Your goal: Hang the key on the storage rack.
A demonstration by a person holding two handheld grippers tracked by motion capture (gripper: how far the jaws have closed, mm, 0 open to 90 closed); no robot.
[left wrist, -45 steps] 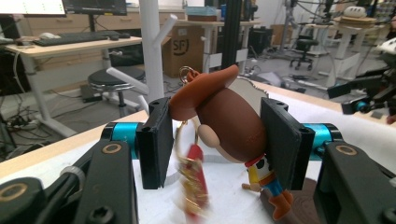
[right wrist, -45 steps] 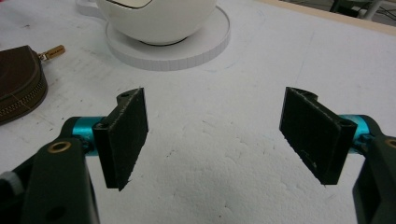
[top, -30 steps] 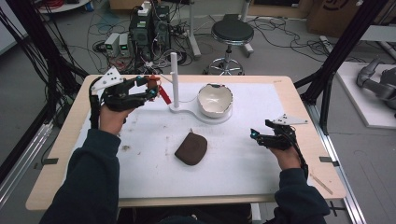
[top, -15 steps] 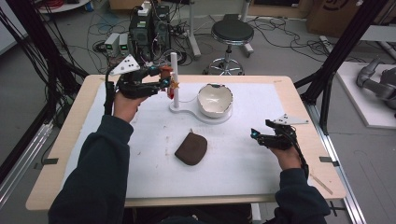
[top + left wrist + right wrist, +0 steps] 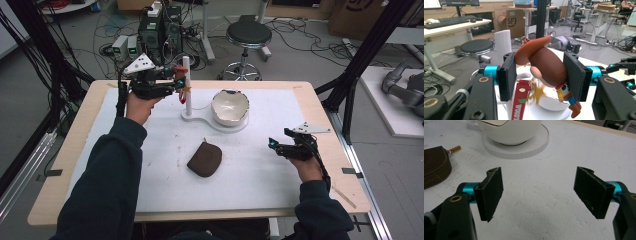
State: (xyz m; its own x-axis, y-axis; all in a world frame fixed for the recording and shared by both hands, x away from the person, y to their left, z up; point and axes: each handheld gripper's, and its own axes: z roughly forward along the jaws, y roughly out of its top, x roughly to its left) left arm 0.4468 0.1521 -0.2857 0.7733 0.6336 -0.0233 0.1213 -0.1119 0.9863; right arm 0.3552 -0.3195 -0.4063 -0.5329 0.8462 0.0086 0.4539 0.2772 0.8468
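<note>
The left tool point(image 5: 540, 75) clamps a cowboy keychain point(image 5: 546, 67) beside the white post point(image 5: 186, 85), apparently for hanging, while the right tool point(image 5: 541, 192) gapes empty.

1. The person wears a dark navy long-sleeved top; both sleeves point(image 5: 107, 185) reach down to the wrists.
2. The left tongs point(image 5: 181, 84) have a black body topped by a grey three-cornered plate dotted with small holes.
3. A black cable trails from the left tongs down along the sleeve.
4. Seen close, the left tongs point(image 5: 540, 75) carry two flat black pads on bright blue cylinders, with brass-coloured screws set in the black arms.
5. The right tongs point(image 5: 272, 143) are likewise black, with a grey three-cornered plate and a cable.
6. Up close, the right tongs point(image 5: 539, 192) show the same rough black pads, blue cylinders and a brass-coloured screw.
</note>
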